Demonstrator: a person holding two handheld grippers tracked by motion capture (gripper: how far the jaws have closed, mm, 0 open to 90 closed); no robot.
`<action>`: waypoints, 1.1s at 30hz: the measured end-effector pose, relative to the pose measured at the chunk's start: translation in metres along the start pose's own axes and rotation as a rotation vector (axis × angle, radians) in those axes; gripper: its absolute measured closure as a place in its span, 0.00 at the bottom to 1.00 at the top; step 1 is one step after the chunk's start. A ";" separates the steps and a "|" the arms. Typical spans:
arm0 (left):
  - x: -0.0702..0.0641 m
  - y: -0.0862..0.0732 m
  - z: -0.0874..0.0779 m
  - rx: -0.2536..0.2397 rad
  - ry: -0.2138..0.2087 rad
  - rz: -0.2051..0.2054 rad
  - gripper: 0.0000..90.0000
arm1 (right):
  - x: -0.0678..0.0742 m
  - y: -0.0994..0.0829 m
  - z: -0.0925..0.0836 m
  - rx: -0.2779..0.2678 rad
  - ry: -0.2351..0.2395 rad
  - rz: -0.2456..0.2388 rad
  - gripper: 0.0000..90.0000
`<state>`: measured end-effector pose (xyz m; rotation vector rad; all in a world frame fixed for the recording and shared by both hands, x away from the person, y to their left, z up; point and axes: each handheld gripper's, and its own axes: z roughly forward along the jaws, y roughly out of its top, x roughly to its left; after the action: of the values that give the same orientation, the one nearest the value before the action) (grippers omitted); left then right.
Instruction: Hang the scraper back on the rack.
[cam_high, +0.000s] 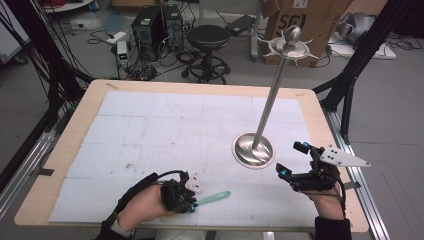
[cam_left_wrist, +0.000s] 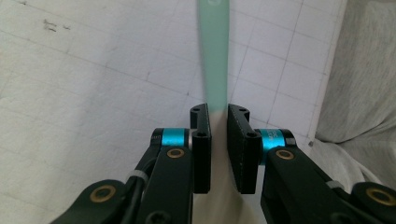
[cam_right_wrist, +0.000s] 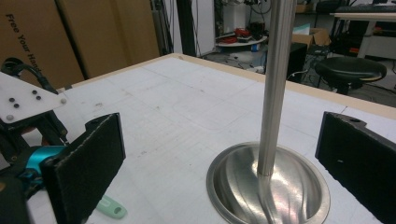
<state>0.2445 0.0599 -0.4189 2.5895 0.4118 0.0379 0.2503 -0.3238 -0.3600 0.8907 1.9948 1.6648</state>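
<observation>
1. Left hand (cam_high: 145, 207) comes in from the bottom edge of the high view, forearm slanted up and to the right, knuckles wrapped round the left gripper (cam_high: 192, 204), which points right and lies low over the white gridded mat (cam_high: 150, 130).
2. Left gripper's jaws stand narrow, closed onto one end of the pale mint-green flat plastic handle (cam_high: 214, 198). The rest of the handle runs out to the right along the mat, near the table's front edge.
3. Left gripper view: the two black pads pinch the green handle (cam_left_wrist: 213, 56) from both sides. The strip runs straight away from the jaws to the top edge of the picture. Grey cloth shows beyond the mat's edge at right, which the high view does not give.
4. Polished steel stand with round dished base and tall slim pole (cam_high: 254, 150) sits on the mat between the two hands, nearer the right one. The high view shows its knobbed, spiked top.
5. Right hand (cam_high: 327, 200) rises from the bottom right, dark sleeve at the wrist, holding the right gripper (cam_high: 292, 159) just beside the stand's base, pointing left.
6. Right gripper's jaws stand wide with nothing held. Right gripper view: the pole (cam_right_wrist: 275, 88) rises between the pads, touching neither; the green handle's free end (cam_right_wrist: 108, 206) lies low at left.
</observation>
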 end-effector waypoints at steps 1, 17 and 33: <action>0.000 0.000 0.000 0.001 -0.003 -0.001 0.89 | 0.000 0.000 0.000 -0.001 0.001 -0.001 0.00; 0.021 -0.009 -0.039 -0.220 0.002 -0.073 0.89 | -0.001 -0.002 0.000 0.004 -0.002 0.002 0.00; 0.039 -0.002 -0.072 -0.427 0.025 -0.116 0.89 | -0.008 -0.003 -0.004 -0.015 -0.021 0.017 0.00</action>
<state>0.2739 0.1085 -0.3596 2.1444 0.5015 0.1056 0.2525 -0.3323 -0.3627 0.9179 1.9634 1.6706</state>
